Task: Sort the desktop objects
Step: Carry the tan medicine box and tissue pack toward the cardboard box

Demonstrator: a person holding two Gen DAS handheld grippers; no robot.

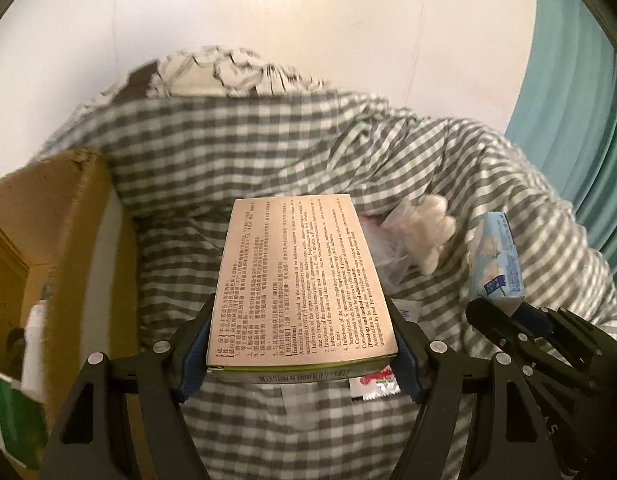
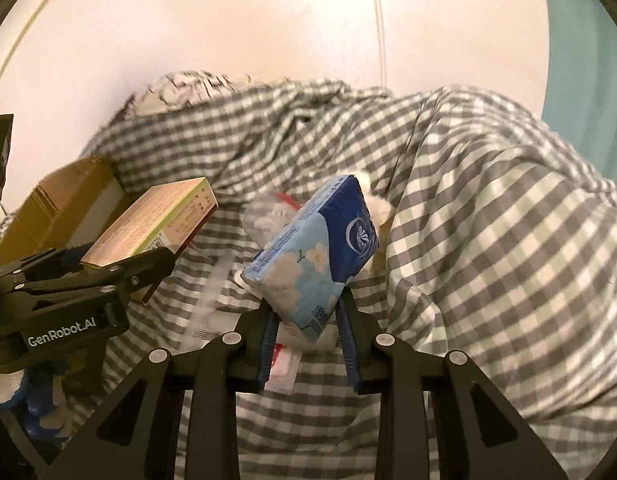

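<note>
Surface: rumpled grey-checked cloth (image 1: 228, 168).
Room: pale wall (image 1: 268, 8), teal curtain (image 1: 580, 80), cardboard box (image 1: 48, 200).
Left gripper (image 1: 300, 344): clamped on medicine box (image 1: 300, 276).
Right gripper (image 2: 308, 336): clamped on tissue pack (image 2: 312, 252).

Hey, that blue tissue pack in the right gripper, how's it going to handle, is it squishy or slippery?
The tissue pack probably squashes: it bulges above the right gripper. Its glossy wrap looks slippery. It sits tilted, so it may pivot.

One medicine box (image 1: 300, 280), one tissue pack (image 2: 320, 248), one cardboard box (image 1: 48, 216), one small red-and-white sachet (image 2: 282, 364) — two hand-held grippers (image 1: 300, 344) (image 2: 308, 344).
</note>
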